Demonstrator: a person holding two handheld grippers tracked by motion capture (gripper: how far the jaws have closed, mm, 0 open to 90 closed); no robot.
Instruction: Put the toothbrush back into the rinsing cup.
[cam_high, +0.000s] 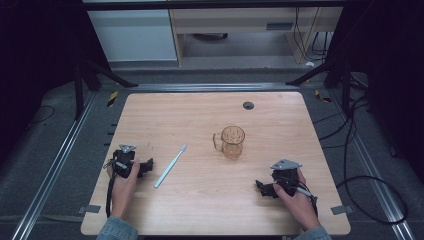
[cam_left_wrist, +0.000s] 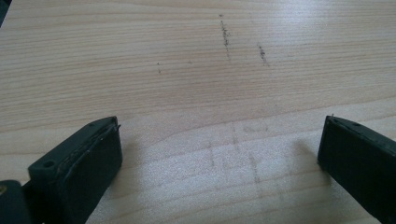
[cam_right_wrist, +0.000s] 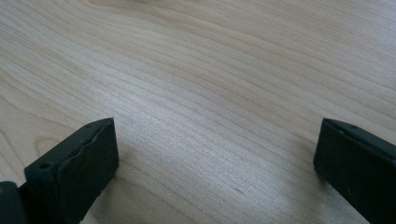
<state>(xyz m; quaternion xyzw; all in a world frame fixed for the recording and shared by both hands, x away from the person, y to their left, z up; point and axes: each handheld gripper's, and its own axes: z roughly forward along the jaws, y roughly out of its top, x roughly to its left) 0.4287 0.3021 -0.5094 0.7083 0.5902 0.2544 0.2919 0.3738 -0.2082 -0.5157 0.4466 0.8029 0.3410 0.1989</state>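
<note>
On the wooden table a pale blue toothbrush lies diagonally left of the middle. A clear amber mug with a handle on its left stands upright near the centre. My left gripper rests low on the table just left of the toothbrush, held by a hand. Its jaws stand wide apart over bare wood. My right gripper sits near the front right, below and right of the mug. It is open too, with nothing but wood grain between the jaws.
A dark round grommet sits in the table near its far edge. Cables trail on the floor to the right. Metal rails run along both sides. Cabinets stand beyond the table.
</note>
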